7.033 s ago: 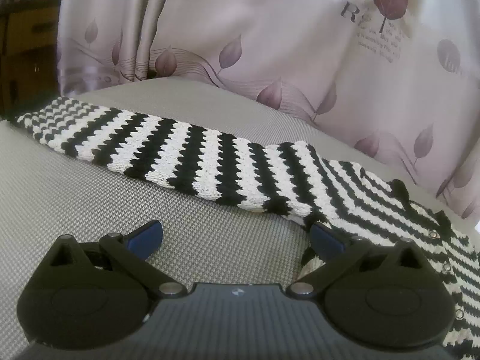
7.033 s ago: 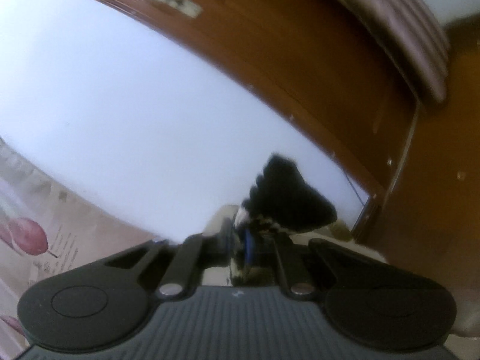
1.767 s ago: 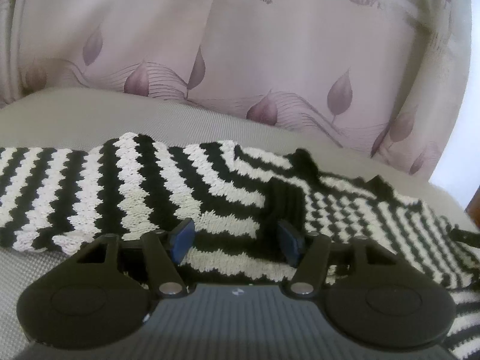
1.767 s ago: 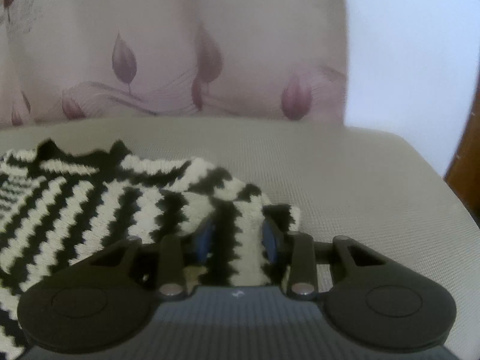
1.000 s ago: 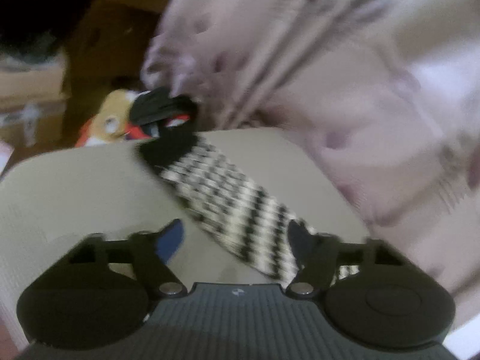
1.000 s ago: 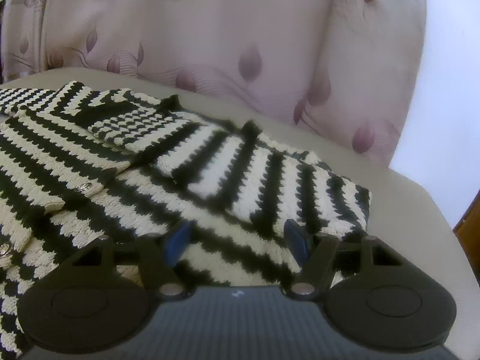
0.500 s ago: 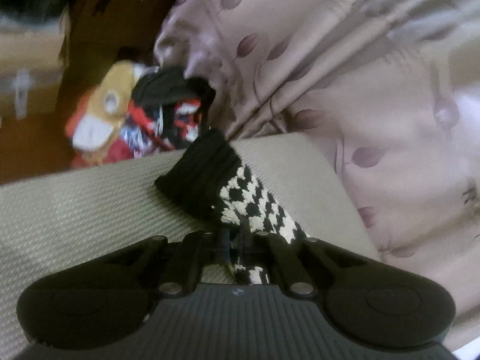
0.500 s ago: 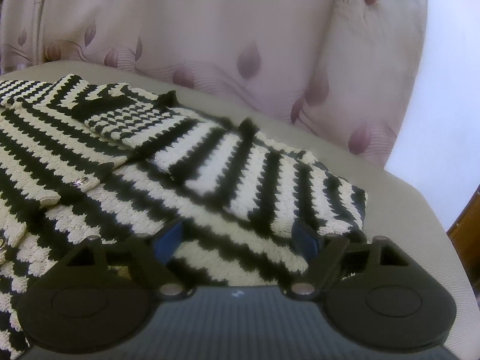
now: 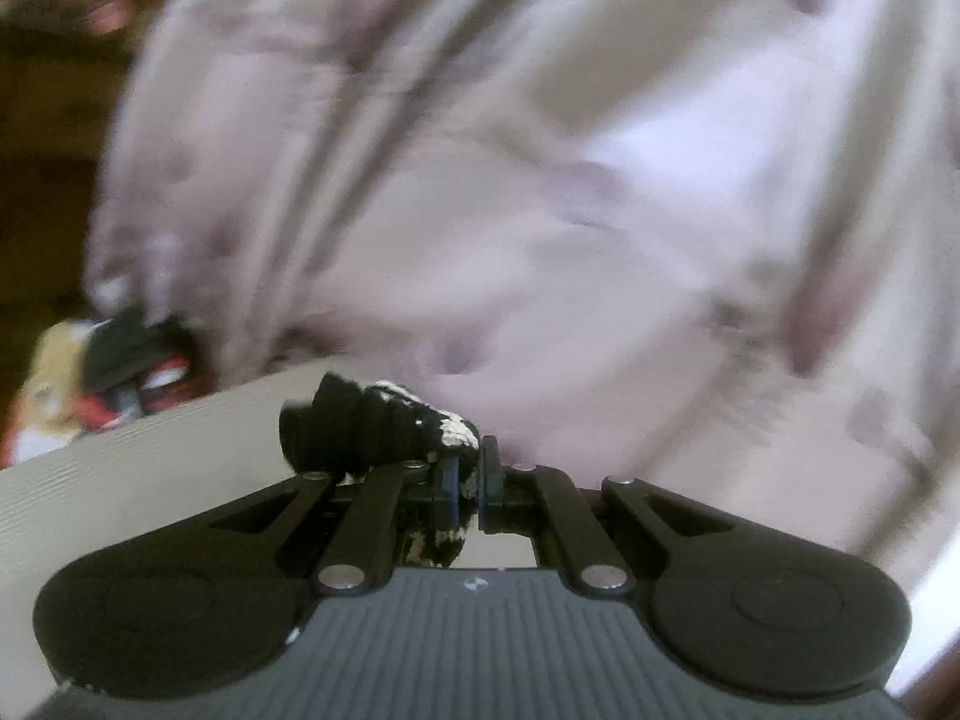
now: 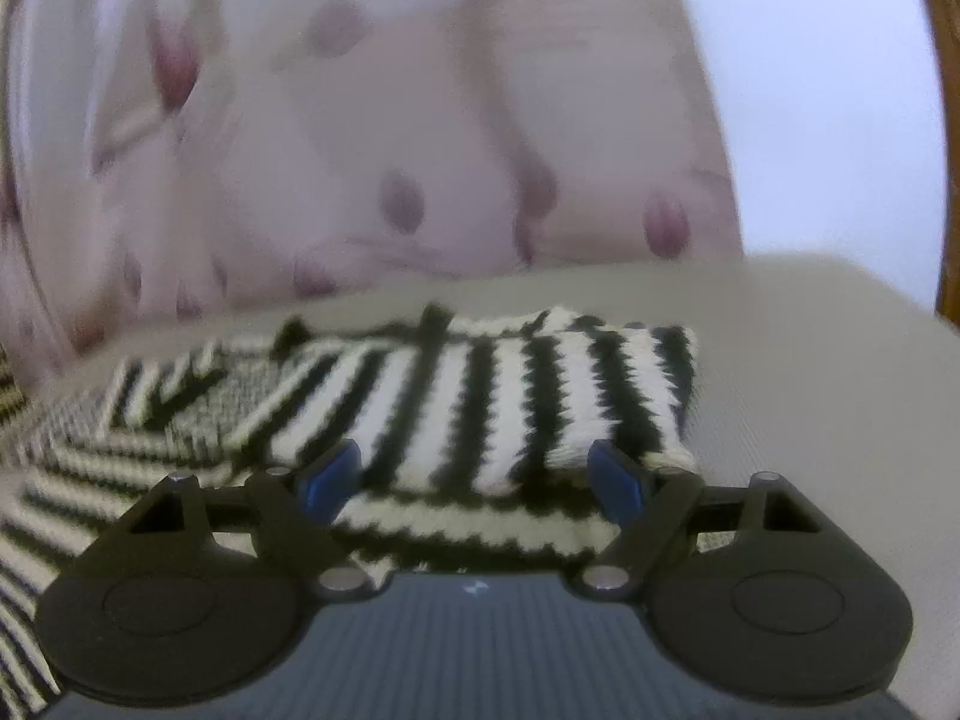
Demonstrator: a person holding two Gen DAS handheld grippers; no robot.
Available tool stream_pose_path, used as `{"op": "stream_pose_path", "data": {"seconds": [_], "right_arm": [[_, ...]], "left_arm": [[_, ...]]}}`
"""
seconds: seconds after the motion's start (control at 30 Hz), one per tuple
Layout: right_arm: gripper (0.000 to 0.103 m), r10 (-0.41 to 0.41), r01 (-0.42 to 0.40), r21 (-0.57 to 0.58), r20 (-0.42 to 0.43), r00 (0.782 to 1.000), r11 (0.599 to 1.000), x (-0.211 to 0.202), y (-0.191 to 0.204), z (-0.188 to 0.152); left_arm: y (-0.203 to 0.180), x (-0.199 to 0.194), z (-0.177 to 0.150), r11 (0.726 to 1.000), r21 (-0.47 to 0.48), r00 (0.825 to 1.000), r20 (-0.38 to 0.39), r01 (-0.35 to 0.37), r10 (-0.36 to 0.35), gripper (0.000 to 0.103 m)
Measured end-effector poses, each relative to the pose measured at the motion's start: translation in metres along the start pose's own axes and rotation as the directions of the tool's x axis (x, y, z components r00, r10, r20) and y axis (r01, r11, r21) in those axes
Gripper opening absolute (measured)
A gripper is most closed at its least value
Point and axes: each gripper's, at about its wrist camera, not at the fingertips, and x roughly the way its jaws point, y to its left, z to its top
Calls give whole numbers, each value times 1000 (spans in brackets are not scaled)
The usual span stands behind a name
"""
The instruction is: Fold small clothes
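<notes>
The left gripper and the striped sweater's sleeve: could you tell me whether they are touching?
Touching. The left wrist view shows the left gripper shut on the sleeve, knit pinched between its pads.

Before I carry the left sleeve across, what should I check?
1. Left gripper shut on the sleeve cuff: ok.
2. Cuff lifted off the cushion: ok.
3. Right gripper open, its jaws having just widened, holding nothing: ok.
4. Right sleeve already folded over the sweater body: ok.
5. Landing spot visible from the left wrist: cannot tell, blurred.
</notes>
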Motion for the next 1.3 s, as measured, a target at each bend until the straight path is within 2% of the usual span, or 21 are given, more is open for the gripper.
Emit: {"op": "stream_pose_path", "data": {"seconds": [0.1, 0.23, 0.47, 0.57, 0.63, 0.67, 0.7, 0.77, 0.8, 0.83, 0.87, 0.97, 1.0, 1.07, 1.13, 1.17, 1.27, 1.3], "right_arm": [[83, 27, -29, 66, 24, 999, 997, -5, -12, 1], [83, 45, -51, 93, 59, 997, 994, -9, -18, 1], [83, 70, -86, 179, 96, 993, 980, -14, -33, 0], [83, 79, -102, 223, 109, 991, 970, -16, -41, 0], [83, 82, -107, 236, 114, 990, 966, -17, -43, -1], [83, 87, -112, 239, 114, 990, 964, -17, -44, -1], [83, 89, -115, 241, 115, 989, 964, -17, -44, -1], [83, 90, -117, 245, 117, 989, 963, -18, -45, -2], [83, 94, -121, 247, 118, 989, 961, -18, -46, -2], [83, 96, -123, 249, 119, 988, 961, -18, -46, -2], [83, 95, -123, 252, 119, 988, 960, -18, -46, -3], [83, 97, -123, 255, 115, 989, 959, -17, -46, -3], [83, 94, -121, 254, 113, 989, 960, -17, -46, -3], [84, 88, -113, 245, 111, 990, 963, -17, -44, -3], [85, 93, -112, 227, 95, 991, 968, -16, -40, -1], [85, 94, -109, 214, 79, 992, 971, -14, -38, 1], [85, 117, -117, 169, 9, 993, 979, -2, -28, 14], [85, 121, -119, 153, -2, 993, 981, 2, -24, 20]], "left_arm": [[-63, 11, -13, 995, 45, 995, -42, 91, -89, 5], [-140, 32, -48, 976, 76, 974, -116, 203, -194, 5], [-257, 73, -141, 918, 160, 906, -291, 364, -308, 5], [-289, 90, -189, 888, 187, 865, -380, 419, -329, 6], [-302, 101, -219, 860, 205, 831, -433, 467, -348, 6], [-307, 105, -231, 838, 206, 805, -463, 505, -371, 6], [-312, 110, -245, 808, 206, 770, -498, 552, -399, 6], [-317, 115, -263, 758, 201, 710, -555, 620, -434, 16], [-318, 114, -269, 737, 199, 687, -573, 646, -447, 35], [-317, 112, -273, 722, 198, 673, -580, 664, -460, 60], [-316, 106, -275, 708, 199, 665, -577, 677, -474, 83], [-311, 86, -271, 665, 242, 671, -528, 707, -521, 103], [-309, 82, -267, 663, 264, 684, -515, 701, -518, 103], [-299, 80, -258, 679, 256, 696, -498, 688, -518, 103], [-277, 75, -247, 716, 214, 713, -471, 664, -520, 103], [-268, 73, -237, 736, 206, 730, -454, 645, -512, 103], [-221, 71, -226, 819, 240, 829, -370, 521, -419, 103], [-209, 72, -223, 836, 253, 851, -353, 487, -389, 103]]}}
